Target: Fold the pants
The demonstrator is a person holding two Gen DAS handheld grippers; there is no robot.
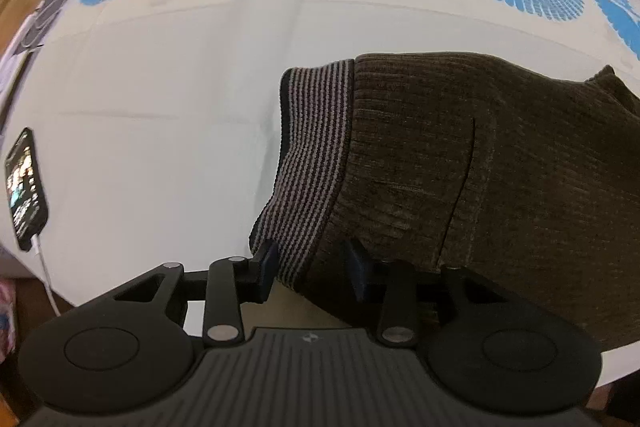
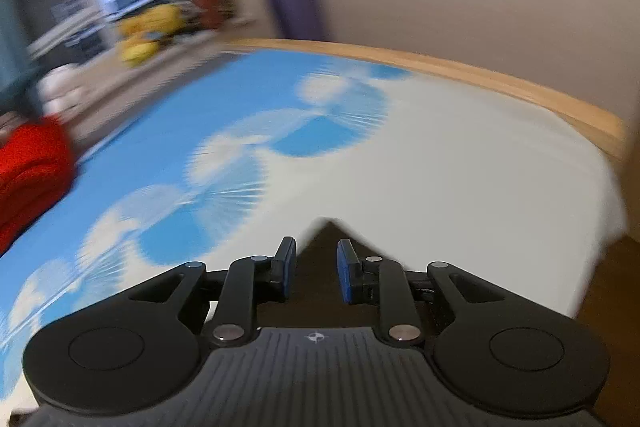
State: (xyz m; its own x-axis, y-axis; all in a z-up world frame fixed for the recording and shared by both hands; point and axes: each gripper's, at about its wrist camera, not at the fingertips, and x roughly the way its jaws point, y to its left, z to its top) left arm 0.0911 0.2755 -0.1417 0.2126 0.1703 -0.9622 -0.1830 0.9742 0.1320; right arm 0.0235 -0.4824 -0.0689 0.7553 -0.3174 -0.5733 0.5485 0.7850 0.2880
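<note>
left gripper [image 1: 314, 267]: pitched down, jaws apart | right gripper [image 2: 317, 271]: jaws apart

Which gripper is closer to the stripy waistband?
Left. The left gripper has its jaws astride the stripy waistband. The right gripper faces the bedsheet; no waistband shows there.

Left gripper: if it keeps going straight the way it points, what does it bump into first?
Most likely the pants. The left gripper points down at their striped waistband, whose lower corner already lies between the open fingers. The bed sheet is underneath.
</note>
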